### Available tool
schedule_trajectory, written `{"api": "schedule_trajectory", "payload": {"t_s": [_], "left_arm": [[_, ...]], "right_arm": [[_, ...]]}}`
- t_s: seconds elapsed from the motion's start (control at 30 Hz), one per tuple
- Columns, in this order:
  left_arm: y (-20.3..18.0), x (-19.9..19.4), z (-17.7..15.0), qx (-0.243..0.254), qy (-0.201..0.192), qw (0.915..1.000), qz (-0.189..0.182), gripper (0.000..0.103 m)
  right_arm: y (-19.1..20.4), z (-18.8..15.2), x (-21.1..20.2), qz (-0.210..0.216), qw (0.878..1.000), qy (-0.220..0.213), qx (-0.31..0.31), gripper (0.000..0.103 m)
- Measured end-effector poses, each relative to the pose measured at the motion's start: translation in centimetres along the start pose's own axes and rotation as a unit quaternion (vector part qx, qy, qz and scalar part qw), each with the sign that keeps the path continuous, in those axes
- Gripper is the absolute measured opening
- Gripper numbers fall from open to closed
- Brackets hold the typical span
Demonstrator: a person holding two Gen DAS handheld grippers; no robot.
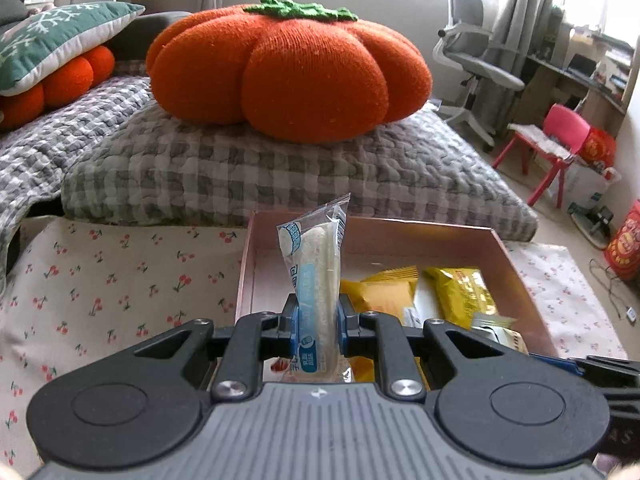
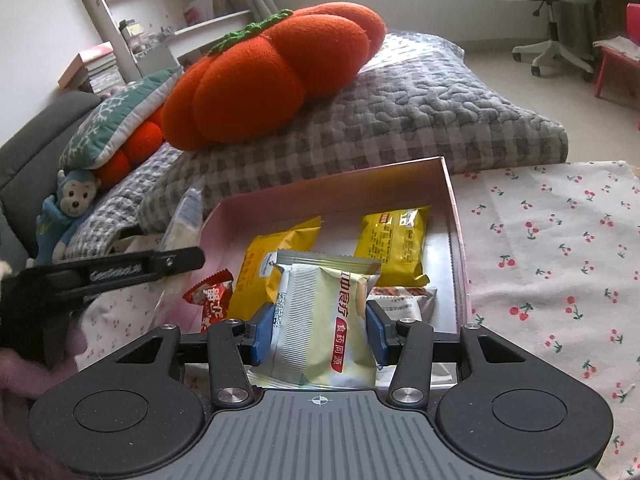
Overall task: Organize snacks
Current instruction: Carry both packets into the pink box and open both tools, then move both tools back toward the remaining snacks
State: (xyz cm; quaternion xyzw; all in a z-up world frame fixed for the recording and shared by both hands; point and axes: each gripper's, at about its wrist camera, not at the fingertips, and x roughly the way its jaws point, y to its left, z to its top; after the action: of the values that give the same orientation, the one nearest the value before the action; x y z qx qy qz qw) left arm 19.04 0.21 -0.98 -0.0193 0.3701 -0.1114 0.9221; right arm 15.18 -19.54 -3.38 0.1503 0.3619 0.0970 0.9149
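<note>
Box [image 2: 448, 184] on the cloth-covered counter [image 2: 552, 248], backed up against a quilted cushion [image 2: 420, 120]. On that cushion, a pumpkin pillow [image 2: 260, 80]; left of it, a snowflake pillow [image 2: 116, 128] over a smaller pumpkin one, with a monkey toy [image 2: 64, 216] below. Inside the box, two packets side by side toward the back [image 2: 280, 248] [image 2: 396, 240], a small wrapper [image 2: 208, 296] at the left. Above the box, left tool [image 1: 316, 312] clamping an upright bread packet [image 1: 312, 256]; right tool [image 2: 318, 328] clamping a wide packet [image 2: 316, 320]. Office chair [image 1: 472, 56] far back right.

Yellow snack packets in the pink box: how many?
2. One orange-yellow packet lies at the box's middle, one brighter yellow packet by its right wall. The held packets could hide more.
</note>
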Motion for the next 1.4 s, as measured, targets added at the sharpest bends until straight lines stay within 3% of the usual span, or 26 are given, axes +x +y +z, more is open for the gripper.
{"api": "schedule_trajectory", "payload": {"t_s": [0.2,0.53,0.6,0.67,0.7,0.87,1.03,1.4], "left_arm": [[-0.2,1.7,0.2,0.023,0.012,0.9993,0.026,0.016],[-0.2,2.2,0.7,0.026,0.016,0.9991,0.031,0.018],[-0.1,2.1,0.6,0.021,0.014,0.9992,0.031,0.023],[-0.2,2.0,0.6,0.018,0.010,0.9993,0.031,0.039],[-0.2,1.9,0.5,0.018,0.009,0.9993,0.032,0.039],[-0.2,1.1,0.3,0.019,0.010,0.9993,0.032,0.058],[-0.4,0.0,0.2,0.020,0.006,0.9995,0.025,0.069],[-0.9,-2.9,-1.0,0.017,0.007,0.9996,0.021,0.080]], "right_arm": [[0.0,0.1,0.6,0.002,1.000,-0.001,0.009,0.046],[-0.4,0.3,0.8,0.001,1.000,-0.008,0.018,0.048],[-0.5,0.3,0.7,-0.001,1.000,-0.012,0.022,0.052],[-0.7,0.4,0.6,0.002,0.999,-0.011,0.030,0.060],[-0.7,0.4,0.6,0.005,0.999,-0.011,0.032,0.063],[-0.6,0.5,0.1,0.001,0.999,-0.014,0.030,0.069],[-0.5,0.4,-0.6,0.000,1.000,-0.014,0.026,0.076],[0.3,0.4,-3.4,-0.001,1.000,-0.016,0.013,0.082]]}}
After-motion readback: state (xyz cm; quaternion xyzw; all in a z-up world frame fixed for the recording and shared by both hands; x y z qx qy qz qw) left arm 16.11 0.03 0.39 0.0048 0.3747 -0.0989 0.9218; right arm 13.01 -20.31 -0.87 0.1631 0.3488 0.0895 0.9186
